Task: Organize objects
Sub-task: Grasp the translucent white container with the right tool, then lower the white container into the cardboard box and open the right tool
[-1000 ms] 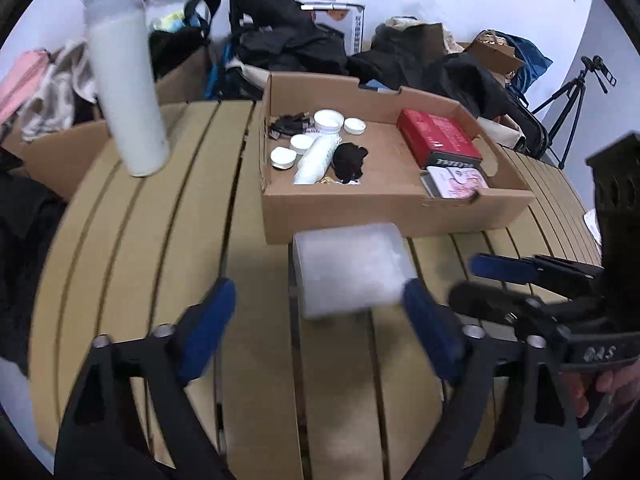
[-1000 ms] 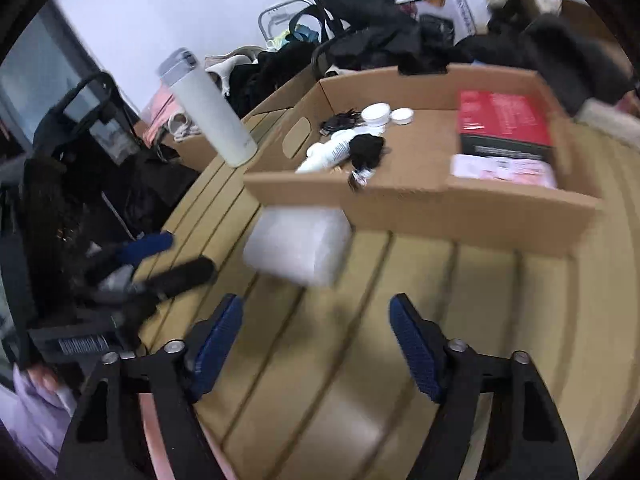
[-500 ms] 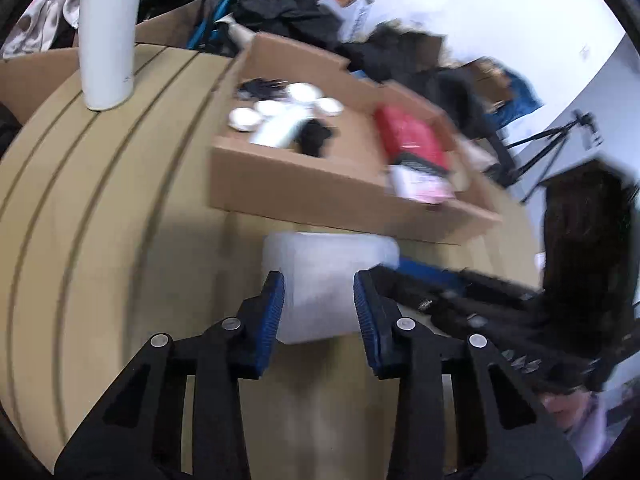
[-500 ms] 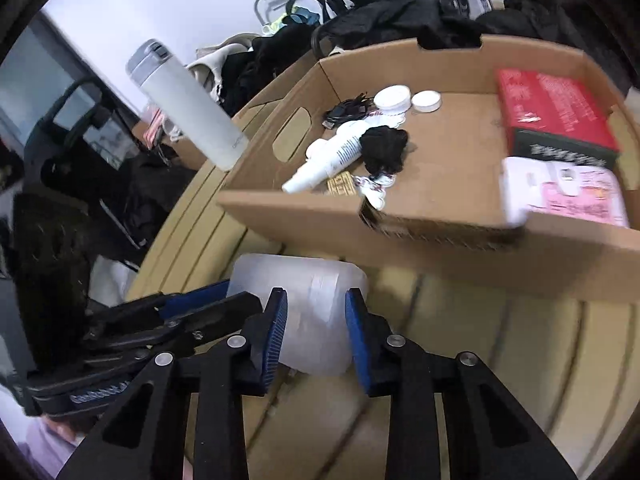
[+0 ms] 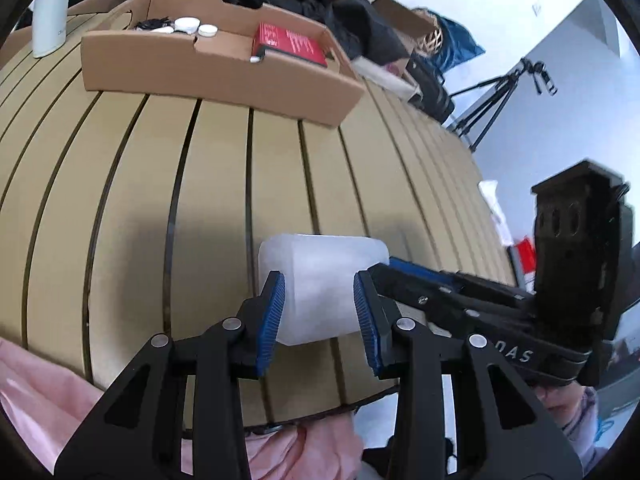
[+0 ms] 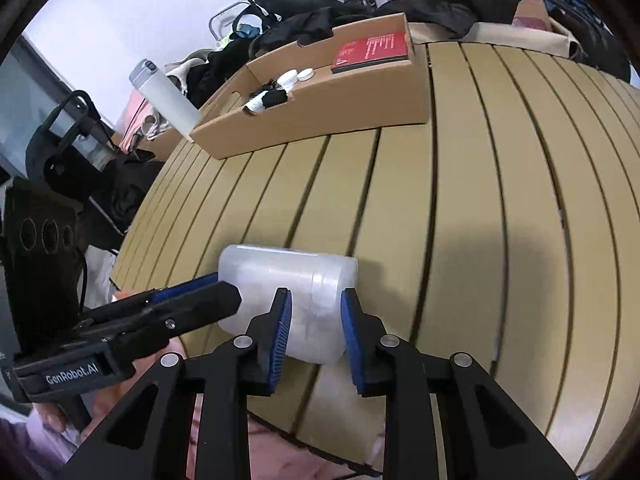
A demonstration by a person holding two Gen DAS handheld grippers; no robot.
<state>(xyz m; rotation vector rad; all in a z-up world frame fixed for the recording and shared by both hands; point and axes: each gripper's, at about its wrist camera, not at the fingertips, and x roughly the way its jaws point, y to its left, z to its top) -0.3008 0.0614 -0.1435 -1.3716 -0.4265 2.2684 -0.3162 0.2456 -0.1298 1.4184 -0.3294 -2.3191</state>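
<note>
Item: translucent white plastic container (image 5: 322, 276), lying on its side near the front edge of the slatted tan table (image 5: 160, 184). Left gripper (image 5: 319, 314): blue-padded fingers pressed against opposite sides of the container, pinching one end. Right gripper (image 6: 315, 326): blue pads likewise closed against the container's other end, which looks like a lid section, though blur makes the seam uncertain. Each gripper shows in the other's view, entering from the side and meeting the same container; the two tools sit just beside one another. Cardboard tray (image 5: 208, 68): farther back on the table, well apart from the container; holds a red box (image 5: 290, 42), white round lids (image 5: 187, 24), a small black item (image 6: 274, 97) and a white bottle (image 6: 256, 103). White insulated flask (image 6: 168, 100): upright on the table beside the tray's left end. Background: dark clothing and bags piled behind the table; tripod (image 5: 496, 100) at the right of the left wrist view. Pink fabric (image 5: 36, 400) below the table's front edge.
</note>
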